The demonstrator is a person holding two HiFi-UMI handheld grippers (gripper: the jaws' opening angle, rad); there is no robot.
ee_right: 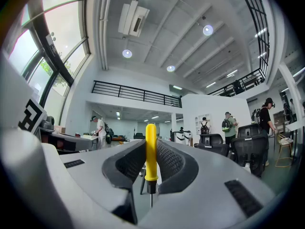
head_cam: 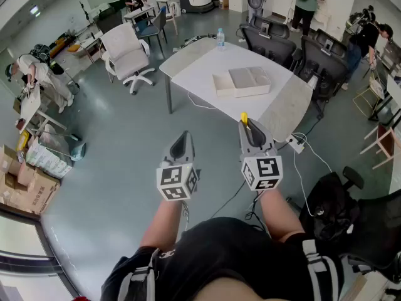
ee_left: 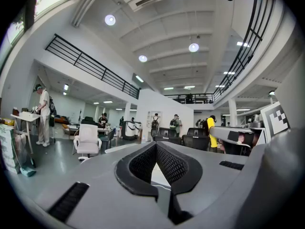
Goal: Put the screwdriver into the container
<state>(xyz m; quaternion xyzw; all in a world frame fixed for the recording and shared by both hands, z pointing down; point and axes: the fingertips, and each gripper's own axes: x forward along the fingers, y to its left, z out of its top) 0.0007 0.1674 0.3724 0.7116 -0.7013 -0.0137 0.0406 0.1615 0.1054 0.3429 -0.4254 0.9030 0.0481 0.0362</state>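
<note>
My right gripper is shut on a screwdriver with a yellow handle; the handle stands upright between the pads and its metal shaft points down toward the camera. In the head view the yellow handle tip pokes out past the jaws. My left gripper is beside it at the left, shut with nothing in it; the left gripper view shows its pads meeting. The container, a pale box with an open lid, lies on the white table ahead, well beyond both grippers.
A water bottle stands at the table's far edge. Black office chairs line the table's far right side, a white chair stands to its left. Cables and a power strip lie on the floor near the right gripper. People work in the background.
</note>
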